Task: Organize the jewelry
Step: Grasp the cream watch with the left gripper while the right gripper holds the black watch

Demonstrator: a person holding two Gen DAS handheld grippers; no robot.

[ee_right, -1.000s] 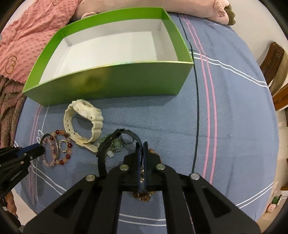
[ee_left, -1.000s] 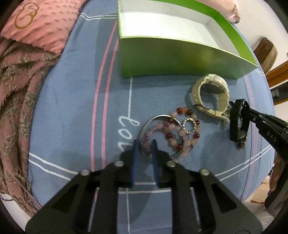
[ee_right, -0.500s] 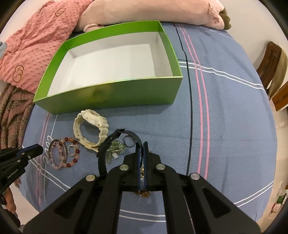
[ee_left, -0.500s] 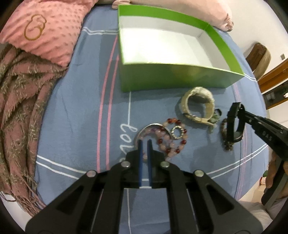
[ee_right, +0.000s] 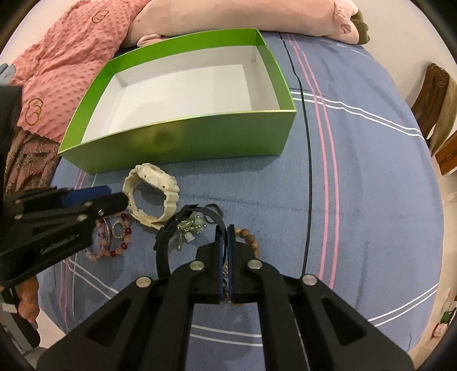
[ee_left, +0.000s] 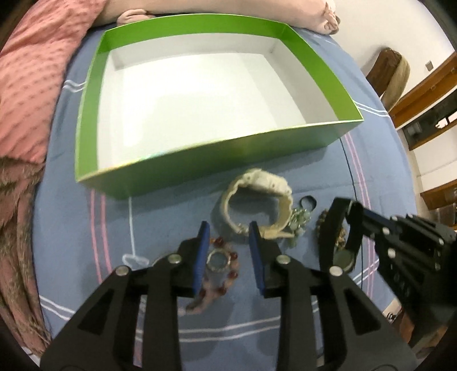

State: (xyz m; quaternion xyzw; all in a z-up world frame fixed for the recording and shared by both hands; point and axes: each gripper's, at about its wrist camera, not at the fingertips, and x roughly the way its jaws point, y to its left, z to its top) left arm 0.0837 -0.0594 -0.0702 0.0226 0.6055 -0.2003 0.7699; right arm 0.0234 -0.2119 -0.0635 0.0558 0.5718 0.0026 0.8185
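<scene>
An empty green box (ee_left: 160,168) (ee_right: 182,142) with a white inside stands on the blue bedspread. In front of it lie a cream watch (ee_left: 257,205) (ee_right: 151,197), pink and red bead bracelets with a small ring (ee_left: 220,268) (ee_right: 114,237), a green charm piece (ee_right: 190,225) and a wooden bead bracelet (ee_right: 251,237). My left gripper (ee_left: 228,231) (ee_right: 94,197) is open above the bead bracelets, just short of the cream watch. My right gripper (ee_right: 225,228) (ee_left: 348,211) is shut on a black watch strap (ee_right: 168,234) and holds it raised.
A pink dotted blanket (ee_right: 62,60) and a fringed brown throw (ee_left: 14,217) lie at the left. A pink plush (ee_right: 242,14) lies behind the box. A wooden chair (ee_right: 434,94) stands at the right beyond the bed's edge.
My left gripper has opened, left the bead bracelets on the bed, and moved forward and right toward the cream watch. My right gripper stays shut on the black watch, a little higher.
</scene>
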